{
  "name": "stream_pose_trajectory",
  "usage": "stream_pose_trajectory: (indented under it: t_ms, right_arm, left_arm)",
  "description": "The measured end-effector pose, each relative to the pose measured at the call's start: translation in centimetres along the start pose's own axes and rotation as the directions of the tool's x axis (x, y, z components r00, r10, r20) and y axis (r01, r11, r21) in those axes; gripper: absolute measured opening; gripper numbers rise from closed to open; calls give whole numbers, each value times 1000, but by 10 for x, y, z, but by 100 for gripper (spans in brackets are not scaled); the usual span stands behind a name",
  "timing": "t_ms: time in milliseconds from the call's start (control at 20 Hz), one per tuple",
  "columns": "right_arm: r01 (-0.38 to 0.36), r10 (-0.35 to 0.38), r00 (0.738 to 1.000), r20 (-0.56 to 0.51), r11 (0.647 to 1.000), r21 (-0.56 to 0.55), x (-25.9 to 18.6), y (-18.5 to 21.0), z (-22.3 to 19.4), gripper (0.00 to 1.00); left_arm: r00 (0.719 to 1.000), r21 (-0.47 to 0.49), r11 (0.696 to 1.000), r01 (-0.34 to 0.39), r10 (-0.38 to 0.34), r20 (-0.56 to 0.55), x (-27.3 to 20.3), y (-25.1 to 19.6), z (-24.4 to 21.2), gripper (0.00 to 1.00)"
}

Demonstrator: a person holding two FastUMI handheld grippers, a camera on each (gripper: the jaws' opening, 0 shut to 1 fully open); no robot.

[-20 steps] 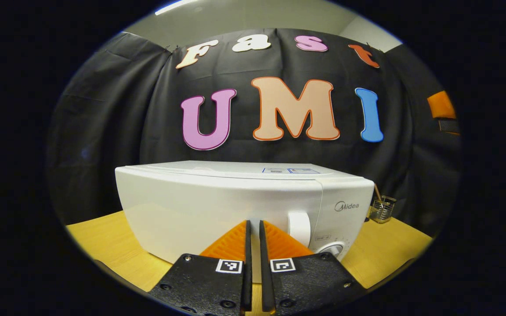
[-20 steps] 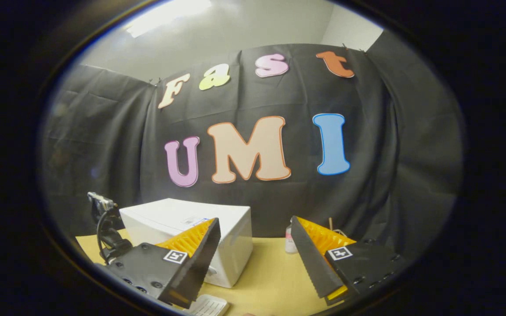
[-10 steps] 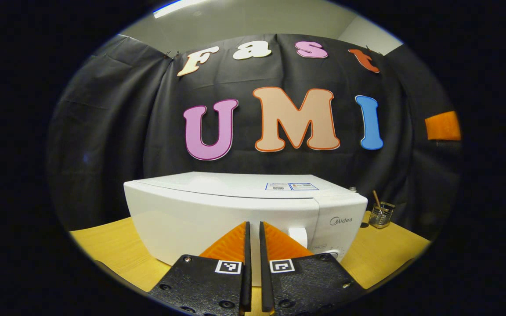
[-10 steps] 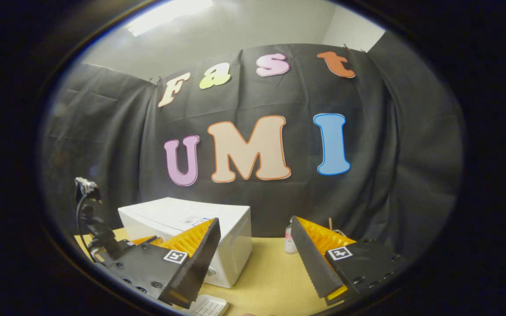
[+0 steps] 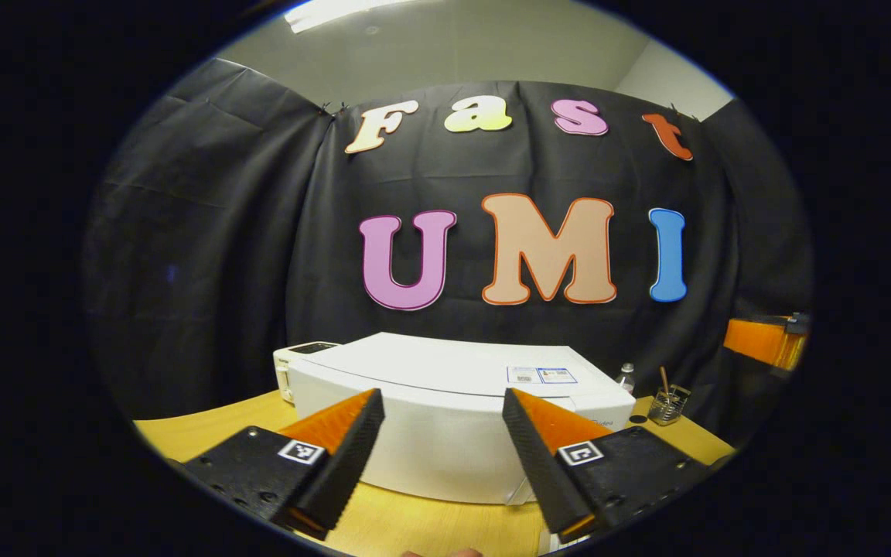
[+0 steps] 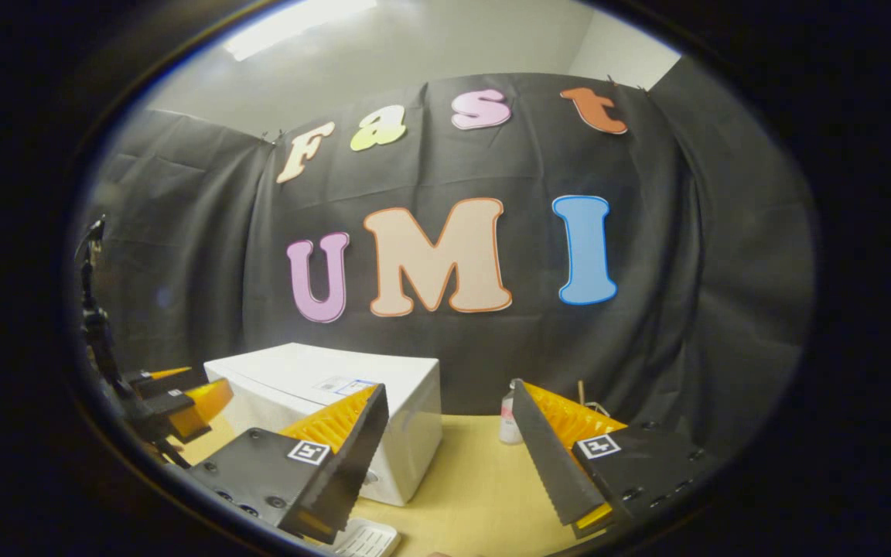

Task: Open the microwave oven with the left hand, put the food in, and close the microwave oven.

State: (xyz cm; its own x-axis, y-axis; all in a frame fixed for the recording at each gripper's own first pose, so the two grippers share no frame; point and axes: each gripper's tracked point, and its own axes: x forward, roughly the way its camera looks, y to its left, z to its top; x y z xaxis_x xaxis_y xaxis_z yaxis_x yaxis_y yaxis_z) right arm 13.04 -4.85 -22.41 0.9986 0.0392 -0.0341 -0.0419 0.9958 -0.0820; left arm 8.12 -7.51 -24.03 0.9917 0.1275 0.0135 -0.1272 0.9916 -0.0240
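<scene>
Left gripper view: left tool [image 5: 442, 449] held above the tabletop [image 5: 190, 433], fingers spread wide apart, nothing between them. White microwave oven [image 5: 461, 418] just ahead, seen from slightly above, door closed, top panel with a small sticker [image 5: 542, 375] toward its right. Small white appliance [image 5: 298, 360] poking out behind the oven's left rear corner. Clear bottle [image 5: 626, 377] and a wire holder [image 5: 666, 402] with a stick in it off to the oven's right, near the black cloth wall [image 5: 206, 255]. Orange part of the other tool [image 5: 762, 340] at the far right edge, well apart from the oven.

Right gripper view: right tool [image 6: 445, 449] likewise open, fingers far apart and empty, hovering over the tabletop [image 6: 476, 480]. Microwave oven [image 6: 337, 402] at lower left, partly behind the tool's left finger [image 6: 337, 441], door shut. Small bottle [image 6: 507, 418] standing on the tabletop beside the right finger [image 6: 554, 449]. Left tool [image 6: 175, 402] at the far left edge, beside the oven's front, not touching it as far as can be told. White ridged object [image 6: 364, 539] at the bottom edge, too cropped to identify.
</scene>
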Motion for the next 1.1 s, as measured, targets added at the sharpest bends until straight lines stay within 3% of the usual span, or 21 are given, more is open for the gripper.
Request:
stream_pose_trajectory:
  t_ms: [50,250,1100]
  right_arm:
    - [0,0,1000,0,1000,-5,0,1,-1,92]
    - [-14,14,1000,0,1000,-12,-2,7,-1,92]
    - [-47,47,999,0,999,-26,-7,15,0,92]
  left_arm:
    - [1000,0,1000,-11,11,12,-3,4,8,99]
    - [999,12,999,-36,35,36,-18,18,26,93]
    - [1000,9,1000,12,-12,9,-28,4,18,96]
